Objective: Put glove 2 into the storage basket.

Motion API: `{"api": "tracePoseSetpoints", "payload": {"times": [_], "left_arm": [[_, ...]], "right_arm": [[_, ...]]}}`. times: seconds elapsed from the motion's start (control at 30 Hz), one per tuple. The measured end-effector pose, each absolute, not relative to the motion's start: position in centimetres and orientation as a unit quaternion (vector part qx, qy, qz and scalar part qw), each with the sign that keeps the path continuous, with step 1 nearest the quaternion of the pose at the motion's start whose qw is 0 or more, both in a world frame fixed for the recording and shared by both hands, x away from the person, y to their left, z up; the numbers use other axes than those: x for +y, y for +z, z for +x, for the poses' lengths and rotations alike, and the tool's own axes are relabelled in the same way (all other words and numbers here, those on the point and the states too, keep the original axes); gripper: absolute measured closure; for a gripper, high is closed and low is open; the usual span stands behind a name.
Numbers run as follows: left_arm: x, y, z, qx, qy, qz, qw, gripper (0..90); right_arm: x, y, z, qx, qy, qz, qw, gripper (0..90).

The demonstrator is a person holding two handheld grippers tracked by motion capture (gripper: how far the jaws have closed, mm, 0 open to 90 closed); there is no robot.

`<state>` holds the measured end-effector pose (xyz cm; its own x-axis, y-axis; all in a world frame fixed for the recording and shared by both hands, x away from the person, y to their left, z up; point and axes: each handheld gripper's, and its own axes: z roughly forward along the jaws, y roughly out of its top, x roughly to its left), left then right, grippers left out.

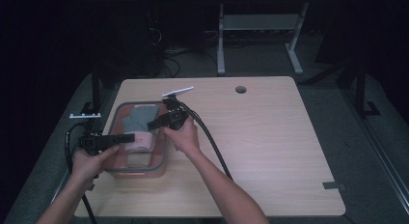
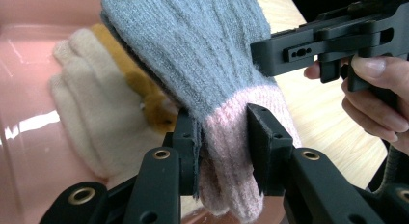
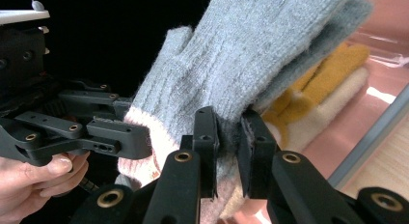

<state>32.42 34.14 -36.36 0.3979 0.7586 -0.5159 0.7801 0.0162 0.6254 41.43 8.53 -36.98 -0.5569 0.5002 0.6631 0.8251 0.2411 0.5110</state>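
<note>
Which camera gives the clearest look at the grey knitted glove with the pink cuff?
The left gripper view: the grey knitted glove with the pink cuff shows its ribbed knit and its cuff. The right gripper view shows its thumb and grey body, little cuff. The high view shows it small and dim.

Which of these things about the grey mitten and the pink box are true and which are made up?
1. The left gripper pinches the pink cuff of the grey glove. True.
2. The right gripper hangs open with nothing in it. False: it is shut on the same grey glove.
3. Cream gloves and a yellow glove lie in the pink bin. True.
4. The bin sits at the table's right edge. False: it sits near the left edge.
5. The grey glove lies flat on the tabletop. False: both grippers hold it above the bin.
</note>
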Motion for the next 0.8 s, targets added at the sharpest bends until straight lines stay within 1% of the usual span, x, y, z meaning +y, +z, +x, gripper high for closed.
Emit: {"api": "tracePoseSetpoints", "payload": {"times": [0.43,0.57,0.77,0.8], "left_arm": [[34.9,-38.1,32.5,0.564,-0.019,0.695,0.446,67.1],[34.9,-38.4,32.5,0.568,-0.021,0.694,0.441,67.1],[34.9,-39.1,32.5,0.578,-0.014,0.694,0.43,66.6],[34.9,-39.5,32.7,0.583,-0.011,0.697,0.418,66.6]], "right_arm": [[9.8,-38.1,42.0,-0.786,-0.408,-0.428,0.179,78.6],[10.2,-38.2,42.0,-0.791,-0.401,-0.429,0.172,77.6],[10.4,-38.1,41.9,-0.8,-0.396,-0.426,0.148,76.5],[10.3,-38.0,41.9,-0.8,-0.393,-0.43,0.146,76.5]]}}
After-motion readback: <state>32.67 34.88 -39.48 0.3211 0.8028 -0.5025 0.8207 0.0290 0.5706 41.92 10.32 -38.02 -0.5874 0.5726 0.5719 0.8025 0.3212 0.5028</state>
